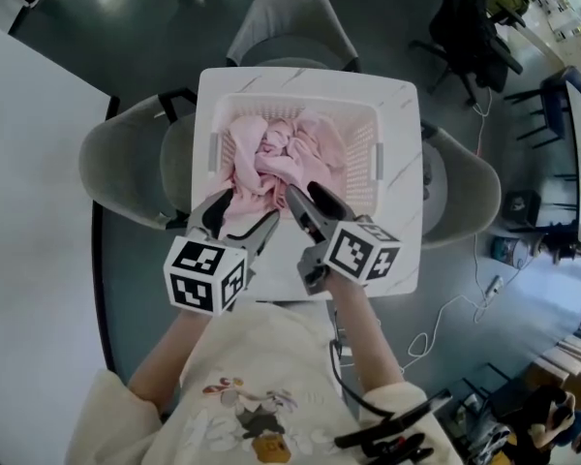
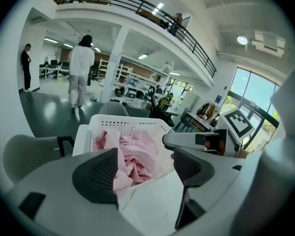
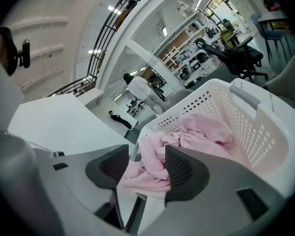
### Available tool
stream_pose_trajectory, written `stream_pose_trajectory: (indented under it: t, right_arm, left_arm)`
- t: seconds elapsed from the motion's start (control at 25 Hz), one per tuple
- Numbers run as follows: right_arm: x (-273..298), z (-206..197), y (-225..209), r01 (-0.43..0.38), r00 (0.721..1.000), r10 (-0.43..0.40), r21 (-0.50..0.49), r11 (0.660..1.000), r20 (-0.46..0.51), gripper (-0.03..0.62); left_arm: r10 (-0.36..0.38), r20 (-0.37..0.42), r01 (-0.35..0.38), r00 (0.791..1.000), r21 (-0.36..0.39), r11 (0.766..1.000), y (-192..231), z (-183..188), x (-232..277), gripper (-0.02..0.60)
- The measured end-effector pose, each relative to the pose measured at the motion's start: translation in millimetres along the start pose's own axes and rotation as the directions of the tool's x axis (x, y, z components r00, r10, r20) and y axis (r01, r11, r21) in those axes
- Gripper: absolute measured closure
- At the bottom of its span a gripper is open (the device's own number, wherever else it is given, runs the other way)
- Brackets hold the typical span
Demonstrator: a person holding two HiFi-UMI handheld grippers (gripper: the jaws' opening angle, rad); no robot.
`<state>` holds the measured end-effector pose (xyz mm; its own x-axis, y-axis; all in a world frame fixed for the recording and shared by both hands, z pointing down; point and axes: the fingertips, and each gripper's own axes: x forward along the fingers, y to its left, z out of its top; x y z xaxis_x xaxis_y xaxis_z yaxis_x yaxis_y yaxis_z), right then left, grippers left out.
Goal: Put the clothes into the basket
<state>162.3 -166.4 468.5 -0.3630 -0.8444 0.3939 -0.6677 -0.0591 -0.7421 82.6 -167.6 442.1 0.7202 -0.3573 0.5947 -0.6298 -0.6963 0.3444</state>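
Most of the pink clothes [image 1: 286, 158] are in the basket [image 1: 380, 124], one flap hangs over its near rim, and the left gripper [image 1: 242, 211] and right gripper [image 1: 302, 190] both gape wide, holding nothing.

Pink clothes [image 1: 276, 158]: a soft, crumpled heap lying in the basket [image 1: 376, 124], with one fold spilling over the near rim at its left corner. Basket: white, rectangular, perforated walls, upright on the white table [image 1: 404, 245].

Clothes [image 1: 276, 158] seen in pale pink, basket [image 1: 366, 148] perforated white, table [image 1: 407, 201] white veined grey, marker cubes [image 1: 205, 274] patterned black-and-white, chairs [image 1: 126, 168] grey.
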Motion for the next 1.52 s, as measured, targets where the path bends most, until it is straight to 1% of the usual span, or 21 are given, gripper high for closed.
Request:
stream_pose_trajectory:
  t: [0.12,0.24,0.32,0.44,0.56,0.64,0.72,0.88,0.96,1.0,1.08,1.2,1.28,1.36,1.52]
  right_arm:
    - [4,-16,16,-0.023,0.999,0.022,-0.030,0.999,-0.026,0.365]
    - [7,-32,31,-0.046,0.998,0.041,-0.100,0.994,-0.057,0.367]
    - [10,-47,42,-0.071,0.994,0.055,-0.164,0.984,-0.099,0.365]
    - [19,-68,57,-0.118,0.982,0.076,-0.253,0.960,-0.171,0.367]
    - [28,-86,69,-0.163,0.968,0.096,-0.294,0.942,-0.231,0.367]
    - [36,-96,72,-0.175,0.961,0.093,-0.310,0.934,-0.261,0.368]
    - [45,-104,73,-0.180,0.954,0.078,-0.344,0.921,-0.289,0.373]
    - [66,-116,76,-0.197,0.940,0.047,-0.426,0.883,-0.339,0.386]
    - [77,-120,75,-0.194,0.934,0.020,-0.456,0.868,-0.357,0.396]
    - [81,-122,74,-0.185,0.932,0.001,-0.472,0.862,-0.364,0.401]
    - [88,-124,72,-0.163,0.925,-0.050,-0.512,0.843,-0.376,0.441]
    - [95,-129,70,-0.151,0.899,-0.129,-0.574,0.805,-0.418,0.491]
    - [98,-132,69,-0.147,0.883,-0.165,-0.594,0.791,-0.438,0.502]
    - [100,-131,66,-0.133,0.880,-0.178,-0.587,0.799,-0.441,0.570]
    - [98,-127,71,-0.116,0.896,-0.132,-0.509,0.853,-0.424,0.579]
  left_arm:
    - [0.011,-0.006,-0.011,1.000,-0.039,0.999,11,-15,-13,0.230]
    - [0.021,-0.008,-0.021,1.000,-0.063,0.998,18,-28,-28,0.230]
    - [0.024,-0.011,-0.025,1.000,-0.069,0.997,23,-37,-38,0.230]
    - [0.032,-0.012,-0.033,0.999,-0.087,0.996,32,-50,-54,0.230]
    - [0.042,-0.008,-0.043,0.999,-0.123,0.991,38,-63,-70,0.230]
    - [0.047,-0.002,-0.047,0.999,-0.149,0.988,42,-72,-81,0.230]
    - [0.051,0.005,-0.049,0.999,-0.169,0.984,47,-80,-90,0.230]
    - [0.057,0.019,-0.052,0.998,-0.210,0.976,57,-91,-101,0.230]
    - [0.057,0.022,-0.051,0.998,-0.229,0.972,59,-97,-106,0.230]
    - [0.056,0.024,-0.048,0.998,-0.237,0.970,59,-99,-108,0.230]
    - [0.048,0.024,-0.040,0.999,-0.253,0.967,58,-104,-112,0.230]
    - [0.034,0.025,-0.027,0.999,-0.265,0.964,57,-108,-115,0.230]
    - [0.025,0.031,-0.016,0.999,-0.273,0.962,57,-108,-117,0.230]
    - [0.019,0.041,-0.006,0.999,-0.281,0.960,57,-107,-117,0.230]
    - [0.016,0.063,0.003,0.998,-0.286,0.958,61,-102,-121,0.230]
